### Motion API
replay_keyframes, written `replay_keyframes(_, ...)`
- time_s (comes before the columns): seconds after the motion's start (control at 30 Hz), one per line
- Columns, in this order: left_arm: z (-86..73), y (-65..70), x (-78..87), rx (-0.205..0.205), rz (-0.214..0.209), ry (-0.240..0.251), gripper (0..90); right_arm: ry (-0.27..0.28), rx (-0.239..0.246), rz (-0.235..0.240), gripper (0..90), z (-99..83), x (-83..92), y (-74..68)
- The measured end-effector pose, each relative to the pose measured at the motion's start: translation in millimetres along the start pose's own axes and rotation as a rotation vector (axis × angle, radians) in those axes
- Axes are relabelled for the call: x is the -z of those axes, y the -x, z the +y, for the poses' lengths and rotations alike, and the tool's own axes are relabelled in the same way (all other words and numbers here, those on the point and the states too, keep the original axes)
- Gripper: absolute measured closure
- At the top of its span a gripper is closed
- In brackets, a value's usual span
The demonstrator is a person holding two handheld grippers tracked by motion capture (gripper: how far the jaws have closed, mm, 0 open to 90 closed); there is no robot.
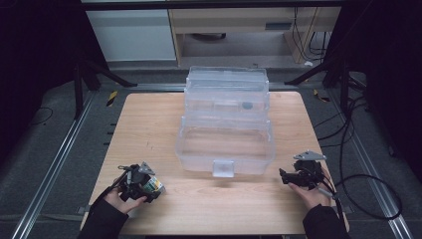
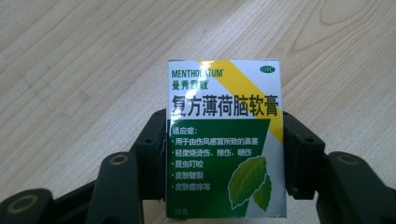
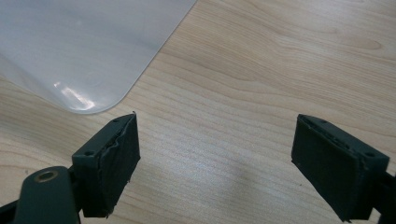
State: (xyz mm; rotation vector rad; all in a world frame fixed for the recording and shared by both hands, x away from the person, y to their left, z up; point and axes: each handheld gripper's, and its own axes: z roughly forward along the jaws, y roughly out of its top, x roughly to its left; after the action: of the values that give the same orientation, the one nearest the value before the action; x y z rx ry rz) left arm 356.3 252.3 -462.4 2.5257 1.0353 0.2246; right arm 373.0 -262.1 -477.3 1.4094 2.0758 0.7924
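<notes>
Lab recording booth, black curtains, metal floor rails [image 1: 54, 164], trailing cables [image 1: 358, 164], lone wooden table [image 1: 149, 129]

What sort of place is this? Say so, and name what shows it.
Probably a recording lab: a wooden table inside a dark frame, floor rails, loose cables, and a gripper in each hand.

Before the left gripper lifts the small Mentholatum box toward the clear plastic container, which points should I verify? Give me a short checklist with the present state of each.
1. Green-and-white Mentholatum carton sits between the left gripper fingers: ok.
2. Fingers press firmly on both sides: cannot tell.
3. Carton straight, not tilted: ok.
4. Clear plastic tiered container stands open: ok.
5. Right gripper open, holding nothing, beside the container: ok.
6. Bare wooden table between carton and container: ok.
</notes>
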Motion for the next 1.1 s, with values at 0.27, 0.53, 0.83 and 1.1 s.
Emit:
replay_keyframes(0.27,-1.1,-11.0,7.7,0.048,0.049,0.036,44.4,0.004,0.002,-0.003,16.1,0.2,0.6,0.8)
replay_keyframes(0.53,-17.6,-43.1,11.9,0.185,0.112,0.055,44.4,0.006,0.002,0.0,16.6,0.1,0.0,0.2)
replay_keyframes(0.83,-22.0,-49.1,8.4,0.212,0.134,0.033,39.6,0.014,0.018,-0.007,17.4,-0.4,-1.1,-1.7)
replay_keyframes(1.1,-16.5,-46.6,24.7,0.212,0.173,0.099,29.1,0.037,-0.006,0.021,22.0,1.7,2.1,-1.7)
